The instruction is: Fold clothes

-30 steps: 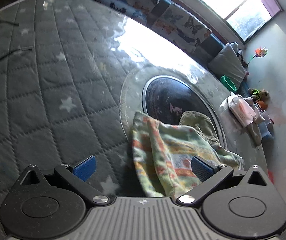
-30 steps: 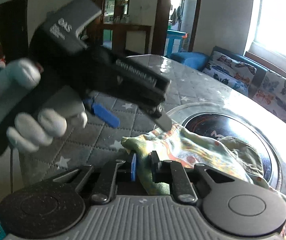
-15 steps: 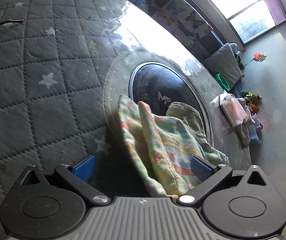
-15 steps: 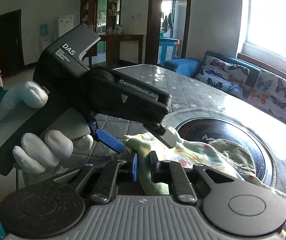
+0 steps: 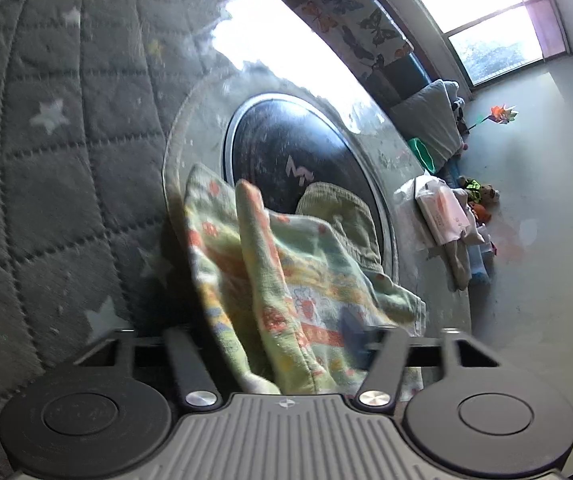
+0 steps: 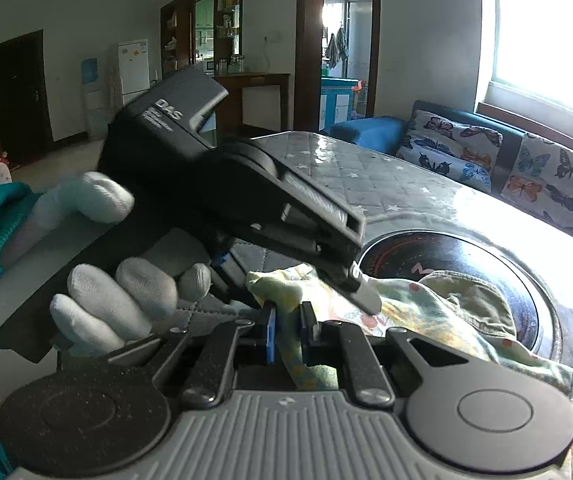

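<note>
A green garment (image 5: 286,276) with orange and yellow prints lies crumpled on the table, partly over a black round disc (image 5: 298,156); an olive lining shows at its far side. My right gripper (image 6: 286,326) is shut on a bunched edge of the garment (image 6: 426,312). My left gripper (image 5: 276,340) has its jaws around a raised fold of the garment, narrowed but still apart; its right pad is blurred. In the right wrist view the left gripper (image 6: 306,276) is held by a white-gloved hand just above the cloth.
A grey quilted cover with stars (image 5: 46,160) spreads over the table. A butterfly-print sofa (image 6: 526,168) stands under the window. A tissue pack and folded cloths (image 5: 442,216) lie at the table's far right edge.
My left gripper moved forward over the garment and its jaws narrowed around a fold. The right gripper stayed shut on the cloth edge.
</note>
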Motion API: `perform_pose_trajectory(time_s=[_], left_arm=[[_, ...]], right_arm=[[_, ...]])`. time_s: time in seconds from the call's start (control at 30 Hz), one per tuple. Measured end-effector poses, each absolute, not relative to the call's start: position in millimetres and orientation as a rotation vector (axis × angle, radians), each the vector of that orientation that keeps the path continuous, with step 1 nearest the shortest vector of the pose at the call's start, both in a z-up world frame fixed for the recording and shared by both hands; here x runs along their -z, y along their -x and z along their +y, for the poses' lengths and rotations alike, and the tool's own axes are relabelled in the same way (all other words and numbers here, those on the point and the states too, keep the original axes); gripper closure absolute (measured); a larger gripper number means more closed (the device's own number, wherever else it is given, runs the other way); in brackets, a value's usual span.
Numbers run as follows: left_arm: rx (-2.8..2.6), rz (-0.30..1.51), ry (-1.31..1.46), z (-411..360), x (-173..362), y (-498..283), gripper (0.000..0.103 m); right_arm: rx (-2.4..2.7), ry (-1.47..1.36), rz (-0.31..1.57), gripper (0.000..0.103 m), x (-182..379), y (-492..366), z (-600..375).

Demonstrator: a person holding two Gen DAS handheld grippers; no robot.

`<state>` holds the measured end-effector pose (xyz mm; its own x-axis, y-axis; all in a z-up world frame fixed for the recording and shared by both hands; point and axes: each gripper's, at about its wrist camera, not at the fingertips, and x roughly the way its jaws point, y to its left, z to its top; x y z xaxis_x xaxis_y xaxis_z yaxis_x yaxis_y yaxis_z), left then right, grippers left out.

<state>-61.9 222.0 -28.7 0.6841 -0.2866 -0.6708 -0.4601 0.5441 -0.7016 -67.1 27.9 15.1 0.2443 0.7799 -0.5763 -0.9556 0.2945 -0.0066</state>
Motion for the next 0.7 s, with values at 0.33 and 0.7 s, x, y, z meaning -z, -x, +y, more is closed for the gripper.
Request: perform_pose_trajectory(time_s=[0.33, 0.7], left_arm=[[-0.111, 0.858, 1.009, 219, 34, 60, 0.078], [-0.123, 0.855, 0.924, 211, 30, 55, 0.078]], right_arm=[[-1.161, 0.329, 0.563, 0.076, -18, 37, -3], [-0.679, 0.228, 0.668, 0.053, 16, -75, -93]])
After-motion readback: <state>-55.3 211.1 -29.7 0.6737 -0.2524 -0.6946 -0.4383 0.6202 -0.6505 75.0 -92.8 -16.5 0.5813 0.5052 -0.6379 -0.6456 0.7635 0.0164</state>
